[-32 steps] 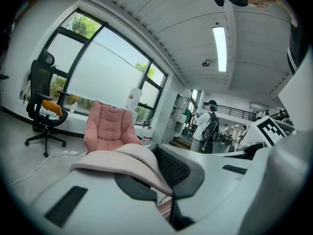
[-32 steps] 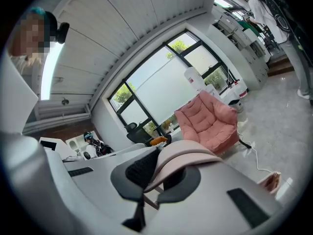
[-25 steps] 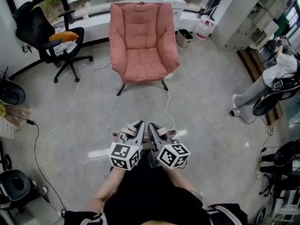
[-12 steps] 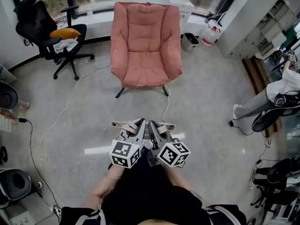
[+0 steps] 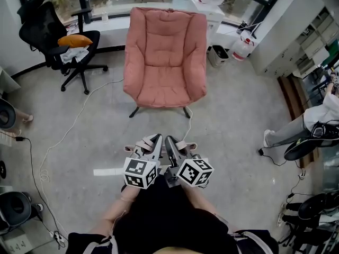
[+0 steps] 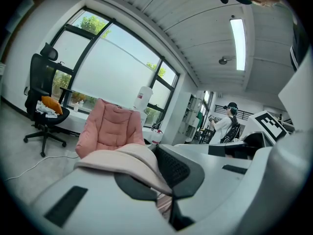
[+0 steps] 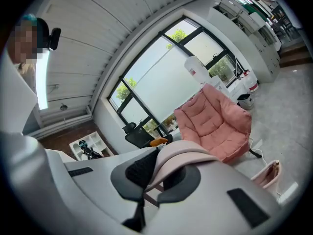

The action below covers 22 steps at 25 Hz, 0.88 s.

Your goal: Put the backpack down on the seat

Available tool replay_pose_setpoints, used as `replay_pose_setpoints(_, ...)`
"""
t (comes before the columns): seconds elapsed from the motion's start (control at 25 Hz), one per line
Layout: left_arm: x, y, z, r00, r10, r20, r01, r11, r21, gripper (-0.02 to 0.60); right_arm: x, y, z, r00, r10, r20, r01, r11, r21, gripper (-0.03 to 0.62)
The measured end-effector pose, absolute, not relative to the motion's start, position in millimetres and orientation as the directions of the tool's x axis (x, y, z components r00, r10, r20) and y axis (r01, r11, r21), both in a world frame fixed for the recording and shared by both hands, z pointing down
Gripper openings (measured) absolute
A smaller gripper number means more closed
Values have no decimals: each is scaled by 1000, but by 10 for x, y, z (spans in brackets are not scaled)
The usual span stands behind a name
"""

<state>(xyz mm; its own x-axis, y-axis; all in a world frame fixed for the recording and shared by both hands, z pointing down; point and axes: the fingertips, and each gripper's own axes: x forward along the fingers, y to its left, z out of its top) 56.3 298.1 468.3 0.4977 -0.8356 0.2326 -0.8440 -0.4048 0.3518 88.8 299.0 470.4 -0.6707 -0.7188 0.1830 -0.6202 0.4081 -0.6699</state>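
A pink armchair [image 5: 164, 57] with an empty seat stands ahead on the grey floor; it also shows in the left gripper view as the armchair [image 6: 110, 129] and in the right gripper view as the armchair [image 7: 215, 121]. My left gripper [image 5: 157, 139] and right gripper [image 5: 168, 141] are side by side, short of the chair. Each is shut on a pale pink backpack strap [image 6: 132, 160], [image 7: 183, 153]. Strap ends [image 5: 142, 145] stick out beside the jaws. A pink part of the backpack [image 7: 268, 174] hangs below; most of the bag is hidden under the grippers.
A black office chair [image 5: 63, 41] with an orange cushion stands left of the armchair. White cables [image 5: 69, 131] trail across the floor. A bin [image 5: 218, 54] and water jug [image 5: 242, 47] sit right of the armchair. A seated person [image 5: 312, 123] is at far right.
The armchair has drawn nearer in the head view as both grippers moved toward it together. Both stay shut on the straps.
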Motion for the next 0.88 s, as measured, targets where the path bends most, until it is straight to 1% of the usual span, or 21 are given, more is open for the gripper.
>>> replay_pose_setpoints(0.32, 815, 2597, 4682, 476, -855, 207, -852, -391, 348, 17, 1142, 2580, 4696, -697, -700, 157, -596, 443, -669, 32)
replay_pose_setpoints(0.56, 890, 2449, 4676, 474, -859, 195, -852, -392, 348, 17, 1211, 2431, 4668, -706, -696, 132, -592, 477, -650, 32)
replay_pose_setpoints(0.88, 1004, 2317, 4694, 481, -850, 215, -851, -395, 345, 17, 1325, 2310, 4700, -710, -696, 111, -555, 455, -696, 32)
